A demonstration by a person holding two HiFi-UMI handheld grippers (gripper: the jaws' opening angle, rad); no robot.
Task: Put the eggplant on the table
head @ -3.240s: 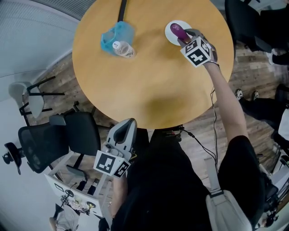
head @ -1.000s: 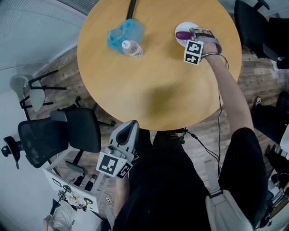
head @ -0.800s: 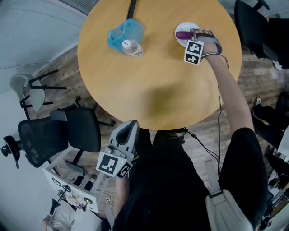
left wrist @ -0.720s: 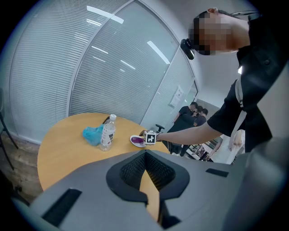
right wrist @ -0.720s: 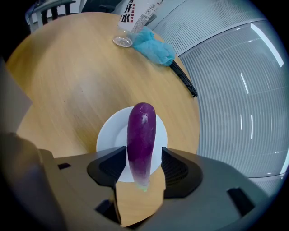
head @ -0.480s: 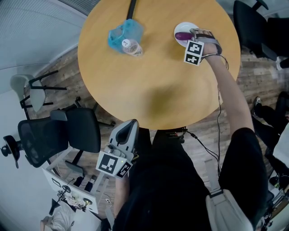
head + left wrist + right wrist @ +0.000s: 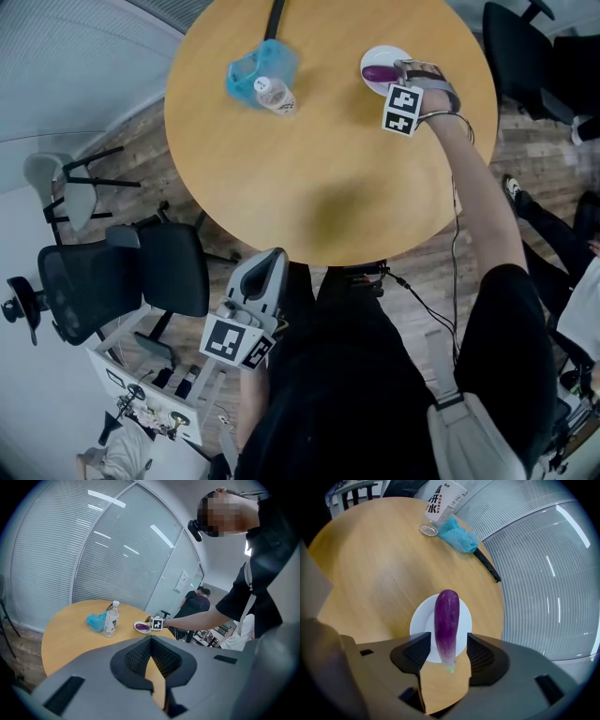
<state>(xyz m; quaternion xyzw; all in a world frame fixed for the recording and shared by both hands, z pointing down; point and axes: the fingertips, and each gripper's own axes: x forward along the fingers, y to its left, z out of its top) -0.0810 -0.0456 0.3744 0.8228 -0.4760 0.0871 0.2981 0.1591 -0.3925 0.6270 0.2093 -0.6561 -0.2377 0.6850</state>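
Note:
A purple eggplant [image 7: 446,618] lies on a small white plate [image 7: 421,626] near the far right rim of the round wooden table [image 7: 328,169]. My right gripper [image 7: 448,642] is open, its jaws on either side of the eggplant's stem end with a narrow gap each side. From the head view the eggplant [image 7: 379,72] is on the plate [image 7: 380,53] just left of the right gripper [image 7: 397,71]. My left gripper [image 7: 270,257] hangs shut below the table's near edge, holding nothing. The left gripper view looks past its tips [image 7: 151,640] to the distant eggplant [image 7: 141,626].
A water bottle [image 7: 273,95] stands beside a crumpled blue cloth [image 7: 247,71] at the table's far left, with a black cable [image 7: 273,17] behind. Black office chairs [image 7: 122,281] stand at the left and at the far right [image 7: 516,47]. People stand beyond the table [image 7: 194,606].
Since 3.2 s ago my right gripper has turned and settled lower at the plate, and the eggplant now lies sideways. Over the last second nothing has visibly moved.

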